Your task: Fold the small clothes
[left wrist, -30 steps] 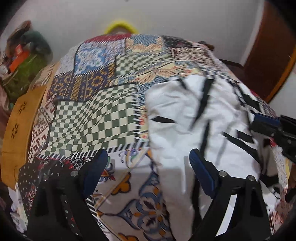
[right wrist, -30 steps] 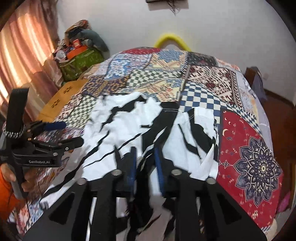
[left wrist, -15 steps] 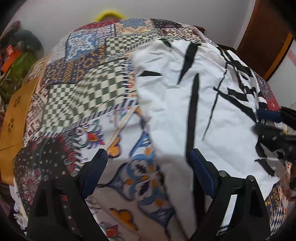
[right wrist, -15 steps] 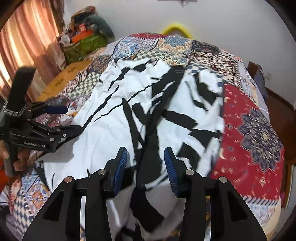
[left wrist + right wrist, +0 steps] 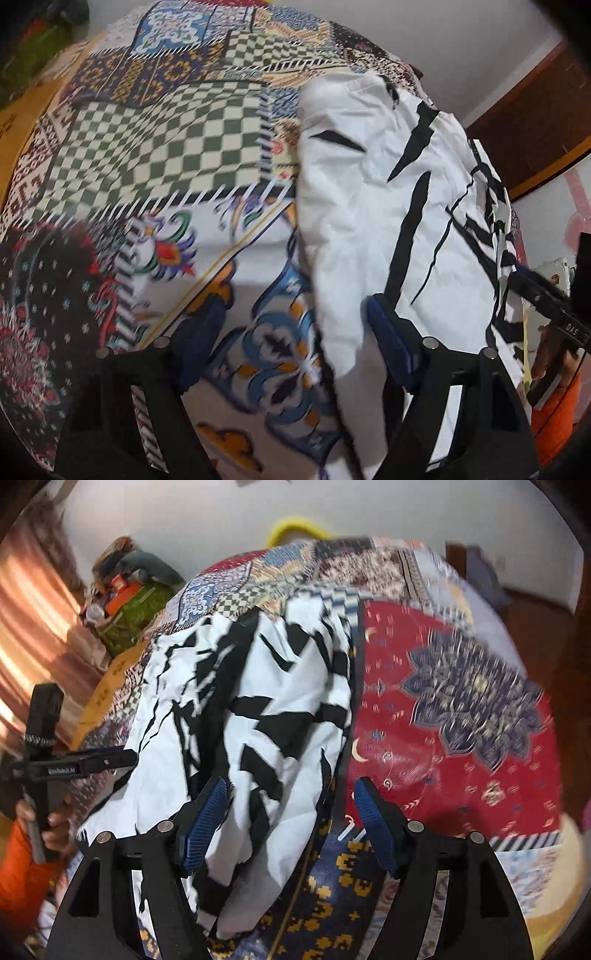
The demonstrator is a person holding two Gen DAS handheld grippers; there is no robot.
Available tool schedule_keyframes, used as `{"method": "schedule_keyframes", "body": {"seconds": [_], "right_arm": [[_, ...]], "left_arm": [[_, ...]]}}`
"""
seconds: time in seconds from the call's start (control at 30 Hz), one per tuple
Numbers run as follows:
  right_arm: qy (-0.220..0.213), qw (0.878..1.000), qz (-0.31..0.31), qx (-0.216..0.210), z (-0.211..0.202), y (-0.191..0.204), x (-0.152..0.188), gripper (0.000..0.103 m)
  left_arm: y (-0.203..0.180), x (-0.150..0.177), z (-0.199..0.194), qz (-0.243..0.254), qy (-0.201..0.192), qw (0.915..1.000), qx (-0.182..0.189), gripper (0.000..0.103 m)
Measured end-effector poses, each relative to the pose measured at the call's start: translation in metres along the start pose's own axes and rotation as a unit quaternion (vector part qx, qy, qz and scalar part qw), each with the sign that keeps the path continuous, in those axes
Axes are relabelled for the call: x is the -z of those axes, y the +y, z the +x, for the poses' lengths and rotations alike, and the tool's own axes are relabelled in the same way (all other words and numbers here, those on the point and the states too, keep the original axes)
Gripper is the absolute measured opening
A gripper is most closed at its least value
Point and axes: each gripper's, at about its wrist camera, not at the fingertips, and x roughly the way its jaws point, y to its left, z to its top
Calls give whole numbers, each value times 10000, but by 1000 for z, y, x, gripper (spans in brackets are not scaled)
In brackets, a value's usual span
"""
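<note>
At the bottom of each wrist view, the tongs stand wide with nothing gripped. The right tongs (image 5: 288, 823) have just been opening; the white-and-black garment (image 5: 258, 709) lies between the pads, loose. The left tongs (image 5: 291, 339) have just been closing slightly and straddle the garment's white edge (image 5: 369, 206). The garment lies spread across frame centre on the patchwork bedspread (image 5: 461, 720).

- We are counting one black-and-white garment (image 5: 280, 709) lying on one patchwork bedspread (image 5: 461, 738).
- We are seeing two grippers, the left gripper (image 5: 291, 332) and the right gripper (image 5: 290, 819).
- We are spotting one yellow ring (image 5: 295, 526) and one curtain (image 5: 33, 627).
</note>
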Motion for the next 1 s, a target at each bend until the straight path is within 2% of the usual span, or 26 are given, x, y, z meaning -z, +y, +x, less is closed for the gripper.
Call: {"method": "schedule_keyframes", "body": {"seconds": [0.13, 0.23, 0.3, 0.33, 0.4, 0.43, 0.47, 0.5, 0.53, 0.6, 0.77, 1.0], "right_arm": [[-69, 9994, 167, -293, 8, -4, -5, 71], [-133, 9985, 210, -481, 12, 0, -9, 63], [-108, 9981, 232, -557, 19, 3, -10, 48], [-94, 9981, 232, -563, 22, 5, -11, 43], [-67, 9983, 222, -537, 25, 6, -9, 25], [-61, 9982, 218, -562, 25, 6, -8, 21], [-58, 9978, 233, -622, 25, 7, -8, 14], [-93, 9976, 247, -642, 23, 9, -7, 11], [-137, 9976, 207, -639, 20, 11, -7, 10], [-248, 9978, 81, -602, 13, 18, -6, 8], [-429, 9965, -386, -608, -10, 48, -8, 8], [-767, 9913, -872, -627, -41, 93, -14, 8]], "left_arm": [[-12, -9, 10, 213, 79, 9996, 146, 79], [-23, -12, 17, 413, 93, 9989, 182, 76], [-30, -14, 18, 520, 64, 9983, 270, 64], [-32, -15, 19, 530, 55, 9981, 311, 60], [-35, -17, 19, 488, 35, 9982, 333, 47], [-36, -17, 19, 474, 20, 9984, 299, 41], [-38, -17, 17, 469, -8, 9986, 235, 31], [-39, -18, 15, 473, -64, 9987, 158, 16], [-40, -18, 11, 498, -143, 9986, 53, 12], [-43, -16, 3, 542, -284, 9981, -14, 11], [-61, -2, -28, 958, -728, 9917, -460, 10], [-66, 17, -103, 1107, -1477, 9801, -733, 9]]}}
